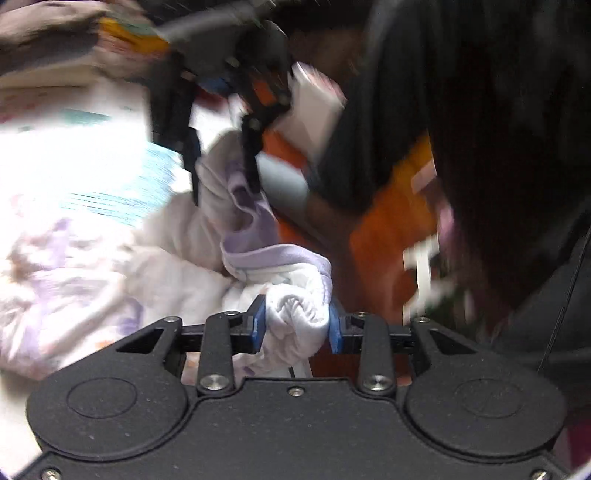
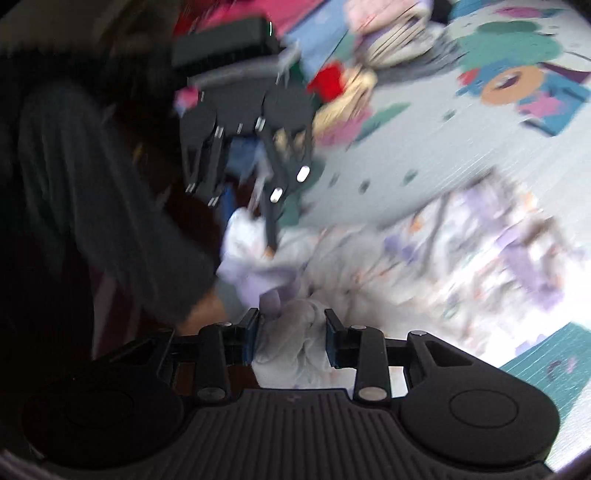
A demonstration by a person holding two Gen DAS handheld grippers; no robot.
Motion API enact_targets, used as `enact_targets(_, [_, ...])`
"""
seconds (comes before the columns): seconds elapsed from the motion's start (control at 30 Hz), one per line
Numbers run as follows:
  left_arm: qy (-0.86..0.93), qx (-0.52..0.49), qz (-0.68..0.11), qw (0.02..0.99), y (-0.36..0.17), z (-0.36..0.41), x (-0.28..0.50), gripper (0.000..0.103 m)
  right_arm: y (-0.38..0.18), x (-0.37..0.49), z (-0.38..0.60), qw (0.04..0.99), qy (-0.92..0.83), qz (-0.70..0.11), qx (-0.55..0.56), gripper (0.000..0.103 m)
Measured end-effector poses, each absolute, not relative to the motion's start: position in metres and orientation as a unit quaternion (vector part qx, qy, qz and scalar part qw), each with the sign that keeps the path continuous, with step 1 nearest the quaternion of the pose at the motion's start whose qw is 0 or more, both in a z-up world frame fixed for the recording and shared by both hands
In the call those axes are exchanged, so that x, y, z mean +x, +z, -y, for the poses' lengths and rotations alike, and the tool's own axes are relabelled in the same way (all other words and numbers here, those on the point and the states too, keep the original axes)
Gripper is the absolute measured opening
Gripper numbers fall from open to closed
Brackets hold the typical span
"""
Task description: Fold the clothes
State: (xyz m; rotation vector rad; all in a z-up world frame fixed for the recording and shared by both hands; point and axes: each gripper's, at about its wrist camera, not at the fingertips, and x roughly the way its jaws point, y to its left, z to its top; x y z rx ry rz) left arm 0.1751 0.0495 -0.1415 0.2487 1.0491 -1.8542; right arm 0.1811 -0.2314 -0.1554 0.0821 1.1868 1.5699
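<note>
A white garment with a lilac collar band and a pale purple print (image 1: pixel 110 266) stretches between both grippers. My left gripper (image 1: pixel 297 325) is shut on a bunched part of it next to the lilac band (image 1: pixel 280 254). My right gripper (image 2: pixel 290 341) is shut on another bunch of the same garment (image 2: pixel 461 258), which trails over the play mat. In the left wrist view the right gripper (image 1: pixel 225 173) grips the cloth further up. In the right wrist view the left gripper (image 2: pixel 258 206) holds the cloth ahead. Both views are motion-blurred.
A colourful play mat (image 2: pixel 461 122) covers the floor, with a heap of other clothes (image 2: pixel 388 33) at its far side. The person's dark-sleeved arm (image 2: pixel 110 206) fills the left. Orange fabric and dark clothing (image 1: pixel 388 236) lie to the right in the left wrist view.
</note>
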Motion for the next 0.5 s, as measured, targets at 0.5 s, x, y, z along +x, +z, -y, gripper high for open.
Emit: enact_targets(0.5, [-0.500,-0.191,-0.489,0.688,-0.229,-0.139,0.307,0.033,-0.254,0.324,0.291,0.663,0.420,-0.549,0.285,0.039])
